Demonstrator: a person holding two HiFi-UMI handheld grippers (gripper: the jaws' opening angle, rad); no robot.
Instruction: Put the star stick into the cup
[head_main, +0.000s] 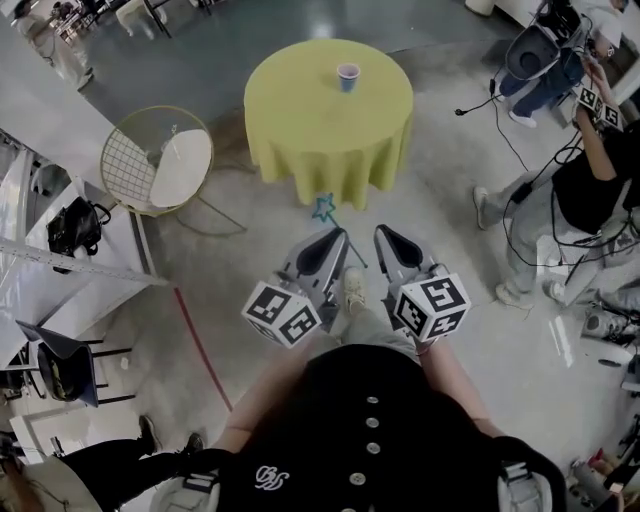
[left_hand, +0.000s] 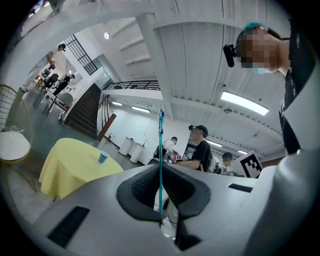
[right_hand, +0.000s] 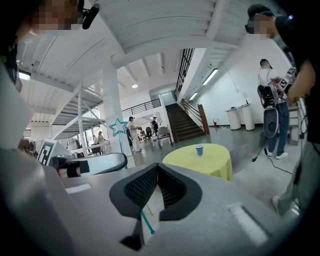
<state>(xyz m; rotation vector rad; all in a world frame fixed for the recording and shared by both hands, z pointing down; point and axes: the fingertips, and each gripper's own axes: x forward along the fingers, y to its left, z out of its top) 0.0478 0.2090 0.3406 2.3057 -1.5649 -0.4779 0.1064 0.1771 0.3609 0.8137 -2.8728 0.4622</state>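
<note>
Grey left claw (head_main: 338, 236) points forward, clamped on the upright star stick (head_main: 324, 208).

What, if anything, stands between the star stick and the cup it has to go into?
Nothing visible: only bare floor lies between the star stick, shut in the left gripper, and the table where the cup stands alone.

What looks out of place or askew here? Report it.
Nothing stands out. The cup stands upright on the yellow table, and the left gripper is shut on the star stick.
</note>
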